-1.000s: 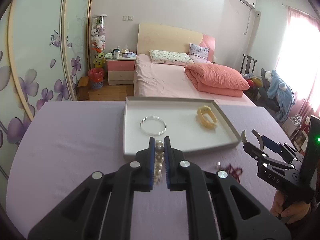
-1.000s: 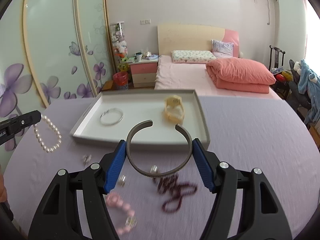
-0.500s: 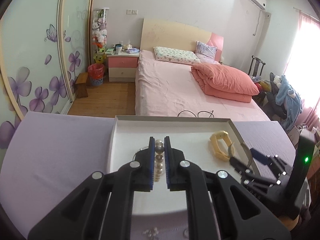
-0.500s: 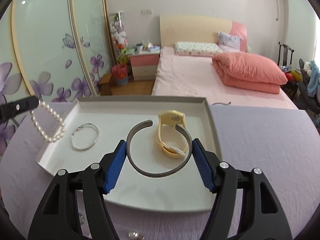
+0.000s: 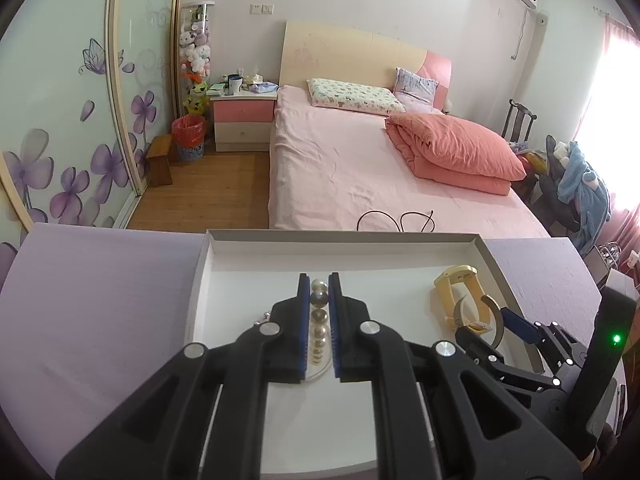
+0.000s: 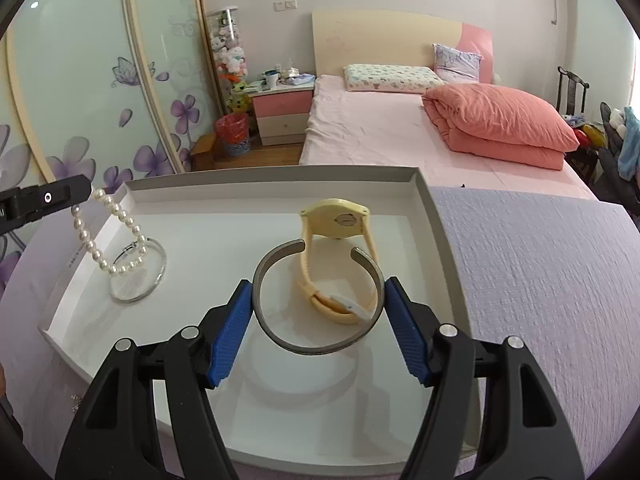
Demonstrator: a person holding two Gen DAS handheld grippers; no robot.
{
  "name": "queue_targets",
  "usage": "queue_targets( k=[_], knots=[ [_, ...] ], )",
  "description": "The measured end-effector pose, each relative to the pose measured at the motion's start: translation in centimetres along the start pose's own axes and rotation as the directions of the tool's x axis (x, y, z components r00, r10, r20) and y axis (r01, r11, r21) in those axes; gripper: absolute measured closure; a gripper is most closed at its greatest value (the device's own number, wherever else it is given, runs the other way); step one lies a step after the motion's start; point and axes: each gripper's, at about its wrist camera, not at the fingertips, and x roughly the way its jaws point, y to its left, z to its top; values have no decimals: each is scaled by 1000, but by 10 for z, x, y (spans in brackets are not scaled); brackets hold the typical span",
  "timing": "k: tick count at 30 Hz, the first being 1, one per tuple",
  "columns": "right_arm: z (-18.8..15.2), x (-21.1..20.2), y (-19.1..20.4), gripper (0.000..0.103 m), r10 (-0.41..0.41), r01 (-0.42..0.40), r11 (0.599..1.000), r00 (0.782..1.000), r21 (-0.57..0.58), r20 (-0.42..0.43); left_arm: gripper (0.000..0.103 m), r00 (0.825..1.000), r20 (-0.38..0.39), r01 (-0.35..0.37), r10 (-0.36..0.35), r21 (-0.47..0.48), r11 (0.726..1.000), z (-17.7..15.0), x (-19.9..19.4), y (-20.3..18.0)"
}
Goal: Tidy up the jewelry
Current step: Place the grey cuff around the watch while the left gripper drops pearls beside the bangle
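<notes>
Right claw (image 6: 319, 307) clamping grey cuff (image 6: 316, 344), gap facing away; left claw (image 5: 319, 308) pinching pearls (image 5: 318, 320)

The pearl bracelet (image 6: 105, 240) is glossy beads; the open cuff (image 6: 316, 300) looks like dull brushed metal; the thin bangle (image 6: 140, 276) is shiny metal. The watch (image 6: 336, 256) seems matt cream plastic. The tray (image 6: 280, 184) is smooth white card, the tabletop (image 6: 540, 280) covered in crinkled lilac cloth

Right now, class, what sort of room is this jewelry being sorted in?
Most likely a bedroom: a pink-sheeted bed with a folded coral quilt, a pink bedside cabinet, and flower-patterned sliding wardrobe doors.
</notes>
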Motion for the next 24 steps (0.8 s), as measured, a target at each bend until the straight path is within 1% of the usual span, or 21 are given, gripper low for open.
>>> queue_targets(
  k=[3, 5, 6, 8, 14, 16, 17, 19, 22, 24],
  knots=[
    [2, 1, -2, 34, -11, 11, 1000, 1000, 7, -17, 94, 1000, -7, 4, -4, 1, 1000, -1, 5, -1],
    [4, -2, -3, 33, -9, 9, 1000, 1000, 10, -7, 94, 1000, -8, 2, -2, 5, 1000, -1, 8, -3],
    [5, -4, -3, 28, -11, 11, 1000, 1000, 11, -2, 94, 1000, -10, 2, -2, 5, 1000, -1, 10, -3],
    [6, -8, -5, 24, 2, -2, 1000, 1000, 19, 12, 94, 1000, -15, 4, -4, 4, 1000, -1, 13, -4],
    [5, -11, -7, 24, 1, -2, 1000, 1000, 18, 25, 93, 1000, -20, 5, -5, 13, 1000, -3, 18, -7],
    [4, -12, -8, 24, 2, -2, 1000, 1000, 19, 23, 91, 1000, -17, 2, -2, 12, 1000, -4, 18, -8],
    [3, -13, -9, 24, 2, -3, 1000, 1000, 20, 23, 88, 1000, -10, -1, 1, 11, 1000, -4, 16, -8],
    [1, -16, -10, 24, 3, -4, 1000, 1000, 21, 23, 58, 1000, 1, -18, 18, 16, 1000, -5, 13, -8],
    [-2, -22, -13, 24, 2, -3, 1000, 1000, 23, 29, 48, 998, 38, -53, 51, 32, 998, -6, 2, -8],
    [-5, -27, -15, 24, 2, -3, 1000, 999, 25, 34, 43, 996, 54, -75, 72, 42, 996, -7, -5, -7]
  ],
)
